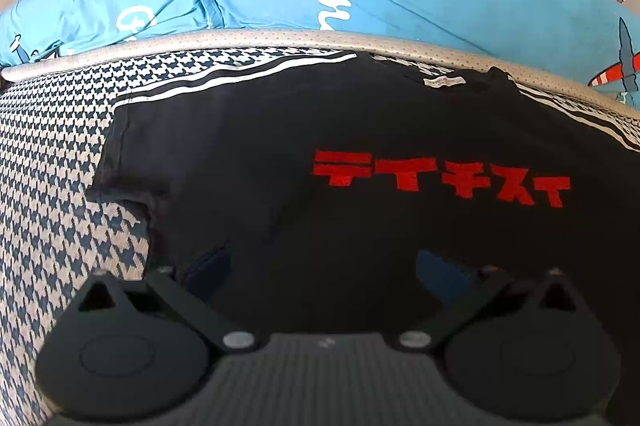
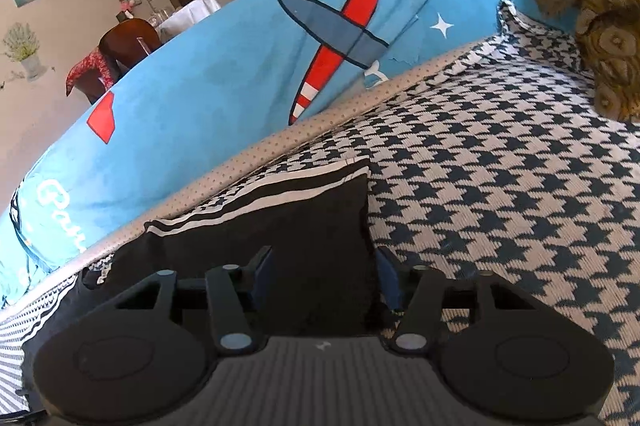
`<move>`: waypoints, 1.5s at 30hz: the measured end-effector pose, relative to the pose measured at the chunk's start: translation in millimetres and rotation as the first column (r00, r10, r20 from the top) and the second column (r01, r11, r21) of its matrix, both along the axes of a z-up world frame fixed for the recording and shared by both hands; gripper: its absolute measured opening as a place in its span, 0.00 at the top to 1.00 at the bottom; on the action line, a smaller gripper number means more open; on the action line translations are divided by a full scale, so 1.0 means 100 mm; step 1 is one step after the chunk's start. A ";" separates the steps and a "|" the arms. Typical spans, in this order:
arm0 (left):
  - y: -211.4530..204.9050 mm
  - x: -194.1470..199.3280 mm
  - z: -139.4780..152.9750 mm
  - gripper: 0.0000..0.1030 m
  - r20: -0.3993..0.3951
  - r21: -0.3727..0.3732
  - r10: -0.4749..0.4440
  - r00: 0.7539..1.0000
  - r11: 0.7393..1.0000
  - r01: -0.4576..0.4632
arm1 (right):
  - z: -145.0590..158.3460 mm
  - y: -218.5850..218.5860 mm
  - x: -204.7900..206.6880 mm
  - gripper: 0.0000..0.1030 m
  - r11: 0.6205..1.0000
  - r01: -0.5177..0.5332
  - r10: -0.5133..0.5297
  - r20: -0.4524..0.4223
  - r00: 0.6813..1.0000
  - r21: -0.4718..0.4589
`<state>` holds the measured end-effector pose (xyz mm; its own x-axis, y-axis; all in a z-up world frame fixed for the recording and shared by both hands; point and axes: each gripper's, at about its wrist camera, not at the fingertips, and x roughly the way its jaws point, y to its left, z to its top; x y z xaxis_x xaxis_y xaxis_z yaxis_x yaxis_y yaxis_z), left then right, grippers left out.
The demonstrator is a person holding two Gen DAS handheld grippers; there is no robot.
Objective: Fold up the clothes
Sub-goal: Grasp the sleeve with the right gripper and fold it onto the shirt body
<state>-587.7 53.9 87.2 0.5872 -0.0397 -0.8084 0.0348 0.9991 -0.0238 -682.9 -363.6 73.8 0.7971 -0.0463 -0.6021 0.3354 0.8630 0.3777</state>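
Black T-shirt (image 1: pixel 280 154) lies spread flat on the houndstooth cover (image 1: pixel 52 186), red lettering up. Left gripper (image 1: pixel 324 266) is spread wide above its body, right gripper (image 2: pixel 324 274) spread astride the sleeve edge, probably not touching. Light, limp knit: pinch hems or shoulder seams.

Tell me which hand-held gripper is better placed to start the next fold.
Right, probably. The right hand-held gripper is open astride the black T-shirt sleeve's side edge, ready to pinch. The left hand-held gripper hovers open over the flat chest, no edge between its fingers.
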 end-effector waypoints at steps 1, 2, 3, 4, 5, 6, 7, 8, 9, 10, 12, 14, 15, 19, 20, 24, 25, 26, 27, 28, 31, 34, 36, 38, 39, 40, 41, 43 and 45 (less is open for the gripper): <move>0.00 0.00 0.00 0.00 0.000 0.002 0.000 1.000 1.000 0.000 | -0.01 0.00 0.02 0.63 1.000 -0.003 0.003 0.000 1.000 0.002; 0.00 0.00 0.00 0.00 0.000 0.004 0.000 1.000 1.000 0.000 | -0.02 -0.01 0.03 0.71 1.000 -0.004 0.004 0.001 1.000 0.005; 0.00 0.00 -0.01 0.00 -0.001 0.006 0.001 1.000 1.000 -0.001 | -0.02 -0.01 0.04 0.78 1.000 -0.003 0.003 0.000 1.000 0.007; 0.00 0.01 -0.01 0.00 -0.002 0.007 0.003 1.000 1.000 -0.003 | -0.03 -0.02 0.04 0.82 1.000 -0.002 0.002 -0.001 1.000 0.007; 0.00 0.01 -0.01 0.00 -0.004 0.007 0.005 1.000 1.000 -0.005 | -0.03 -0.03 0.05 0.87 1.000 -0.002 0.002 -0.001 1.000 0.012; 0.00 0.01 -0.01 0.00 -0.004 0.006 0.007 1.000 1.000 -0.007 | -0.03 -0.03 0.05 0.89 1.000 -0.001 0.001 -0.001 1.000 0.016; 0.01 0.01 -0.01 0.00 -0.004 0.005 0.008 1.000 1.000 -0.008 | -0.02 -0.03 0.05 0.90 1.000 0.002 -0.002 0.000 1.000 0.019; 0.01 0.01 -0.01 0.00 -0.004 0.005 0.010 1.000 1.000 -0.010 | -0.01 -0.02 0.05 0.91 1.000 0.002 -0.002 0.001 1.000 0.016; 0.01 0.01 -0.01 0.00 -0.003 0.006 0.011 1.000 1.000 -0.011 | 0.01 0.00 0.05 0.92 1.000 0.001 -0.001 0.007 1.000 0.007; 0.01 0.01 -0.01 0.00 -0.004 0.006 0.012 1.000 1.000 -0.012 | 0.04 0.02 0.04 0.92 1.000 -0.004 0.004 0.016 1.000 -0.001; 0.01 0.01 -0.01 0.00 -0.006 0.008 0.013 1.000 1.000 -0.013 | 0.10 0.08 0.03 0.92 1.000 -0.018 0.019 0.036 0.999 -0.015; 0.01 0.01 -0.01 0.00 -0.007 0.010 0.013 1.000 1.000 -0.013 | 0.17 0.14 0.03 0.92 0.999 -0.037 0.038 0.055 0.998 -0.032; 0.01 0.01 -0.01 0.00 -0.006 0.010 0.014 1.000 1.000 -0.014 | 0.20 0.18 0.02 0.92 0.998 -0.048 0.050 0.065 0.997 -0.042; 0.01 0.01 0.00 0.00 -0.004 0.010 0.018 1.000 1.000 -0.018 | 0.33 0.38 0.02 0.92 0.990 -0.116 0.123 0.104 0.987 -0.076; 0.02 0.01 0.00 0.00 -0.004 0.010 0.020 1.000 1.000 -0.019 | 0.35 0.44 0.02 0.92 0.986 -0.138 0.147 0.111 0.983 -0.090; 0.03 0.01 0.00 0.00 -0.005 0.011 0.027 1.000 1.000 -0.027 | 0.38 0.70 0.03 0.92 0.964 -0.227 0.244 0.119 0.962 -0.139; 0.03 0.01 0.00 0.00 -0.005 0.011 0.029 1.000 1.000 -0.029 | 0.37 0.77 0.04 0.92 0.956 -0.251 0.269 0.114 0.956 -0.151; 0.04 0.01 0.00 0.00 -0.006 0.011 0.030 1.000 0.999 -0.030 | 0.35 0.84 0.05 0.92 0.947 -0.275 0.295 0.109 0.949 -0.163; 0.05 0.01 0.00 0.00 -0.006 0.010 0.031 0.999 0.999 -0.031 | 0.34 0.91 0.06 0.92 0.938 -0.299 0.320 0.103 0.942 -0.175; 0.05 0.01 0.00 0.00 -0.007 0.010 0.033 0.999 0.999 -0.033 | 0.32 0.98 0.06 0.92 0.928 -0.323 0.344 0.096 0.934 -0.187; 0.06 0.01 0.00 0.00 -0.009 0.007 0.036 0.999 0.999 -0.036 | 0.28 1.19 0.08 0.92 0.893 -0.392 0.417 0.076 0.906 -0.221; 0.06 0.01 0.00 0.00 -0.009 0.004 0.039 0.999 0.999 -0.039 | 0.21 1.37 0.11 0.89 0.856 -0.456 0.479 0.045 0.877 -0.242; 0.07 0.02 0.01 0.00 -0.011 -0.001 0.042 0.999 0.999 -0.042 | 0.13 1.44 0.13 0.88 0.840 -0.490 0.506 0.009 0.863 -0.233; 0.08 0.02 0.01 0.00 -0.012 -0.006 0.045 0.999 0.999 -0.045 | 0.06 1.49 0.15 0.86 0.825 -0.521 0.529 -0.024 0.848 -0.218; 0.08 0.02 0.02 0.00 -0.012 -0.008 0.047 0.999 0.999 -0.047 | 0.04 1.49 0.16 0.85 0.820 -0.534 0.539 -0.038 0.842 -0.206; 0.09 0.02 0.02 0.00 -0.012 -0.009 0.049 0.999 0.999 -0.049 | 0.04 1.49 0.16 0.83 0.821 -0.536 0.540 -0.037 0.841 -0.194; 0.09 0.02 0.02 0.00 -0.012 -0.011 0.051 0.999 0.999 -0.051 | 0.04 1.47 0.16 0.80 0.825 -0.535 0.539 -0.031 0.842 -0.182; 0.09 0.02 0.02 0.00 -0.013 -0.011 0.053 0.998 0.999 -0.053 | 0.07 1.43 0.16 0.75 0.836 -0.528 0.532 -0.012 0.846 -0.150; 0.10 0.02 0.02 0.00 -0.014 -0.009 0.054 0.998 0.999 -0.054 | 0.10 1.37 0.16 0.75 0.851 -0.511 0.516 0.009 0.857 -0.123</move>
